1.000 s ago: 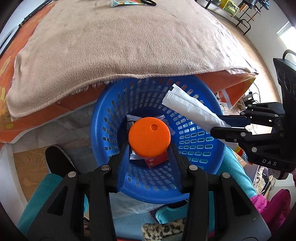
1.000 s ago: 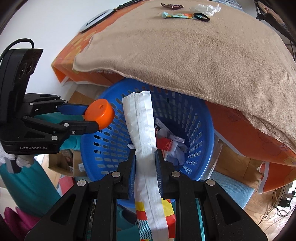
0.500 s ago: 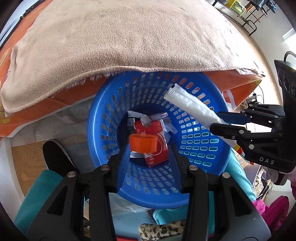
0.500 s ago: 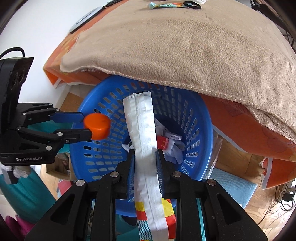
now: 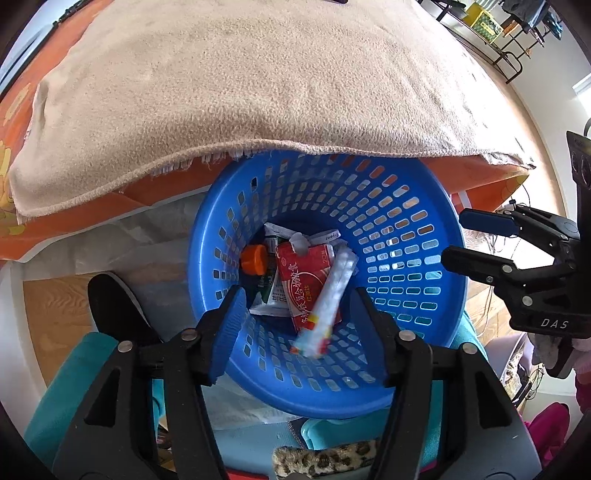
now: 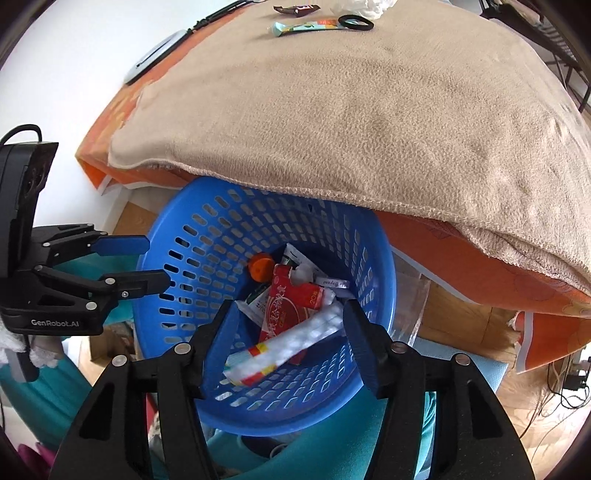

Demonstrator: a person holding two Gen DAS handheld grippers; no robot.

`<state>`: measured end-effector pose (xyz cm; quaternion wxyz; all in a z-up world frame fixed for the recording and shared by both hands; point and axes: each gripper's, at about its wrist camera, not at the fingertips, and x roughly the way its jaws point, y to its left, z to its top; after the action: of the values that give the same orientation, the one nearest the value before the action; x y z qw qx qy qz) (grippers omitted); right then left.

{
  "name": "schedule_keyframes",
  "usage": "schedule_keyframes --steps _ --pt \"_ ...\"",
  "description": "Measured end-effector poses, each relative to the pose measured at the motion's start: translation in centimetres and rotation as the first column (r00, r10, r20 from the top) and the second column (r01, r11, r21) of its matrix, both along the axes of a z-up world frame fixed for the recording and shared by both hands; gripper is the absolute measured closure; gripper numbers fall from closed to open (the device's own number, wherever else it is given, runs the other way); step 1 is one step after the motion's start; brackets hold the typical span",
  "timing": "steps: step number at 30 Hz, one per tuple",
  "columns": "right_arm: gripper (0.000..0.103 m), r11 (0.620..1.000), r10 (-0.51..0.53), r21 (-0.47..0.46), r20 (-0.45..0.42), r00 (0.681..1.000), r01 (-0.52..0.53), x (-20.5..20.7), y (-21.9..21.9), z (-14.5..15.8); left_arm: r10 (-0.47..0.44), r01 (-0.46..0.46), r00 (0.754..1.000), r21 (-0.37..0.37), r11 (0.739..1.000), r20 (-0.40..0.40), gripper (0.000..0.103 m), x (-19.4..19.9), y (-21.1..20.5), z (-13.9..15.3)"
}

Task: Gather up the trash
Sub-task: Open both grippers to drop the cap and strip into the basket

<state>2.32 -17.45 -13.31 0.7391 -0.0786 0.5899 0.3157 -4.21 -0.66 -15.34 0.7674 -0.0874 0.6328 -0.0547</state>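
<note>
A blue slotted basket sits below the edge of a beige blanket. Inside it lie an orange cap, a red carton, white wrappers and a long white packet, blurred. My left gripper is open and empty over the basket's near rim. My right gripper is open and empty over the basket too.
The beige blanket covers an orange sheet. At its far end lie a teal wrapper, a black ring, a dark wrapper and white plastic. Teal fabric and a leopard-print item lie nearest me.
My left gripper opened and the orange cap fell into the basket. My right gripper then opened and the long white packet dropped in.
</note>
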Motion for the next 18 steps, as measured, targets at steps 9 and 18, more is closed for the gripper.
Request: schedule_keyframes --steps 9,18 --pt "0.040 1.000 -0.019 -0.009 0.046 0.999 0.019 0.4 -1.0 1.5 0.016 -0.016 1.000 -0.016 1.000 0.009 0.042 0.3 0.3 0.9" --pt "0.036 0.998 -0.062 0.016 0.097 0.993 0.061 1.7 -2.1 4.1 0.005 -0.003 0.997 -0.035 0.999 0.076 0.042 1.8 0.3 4.5"
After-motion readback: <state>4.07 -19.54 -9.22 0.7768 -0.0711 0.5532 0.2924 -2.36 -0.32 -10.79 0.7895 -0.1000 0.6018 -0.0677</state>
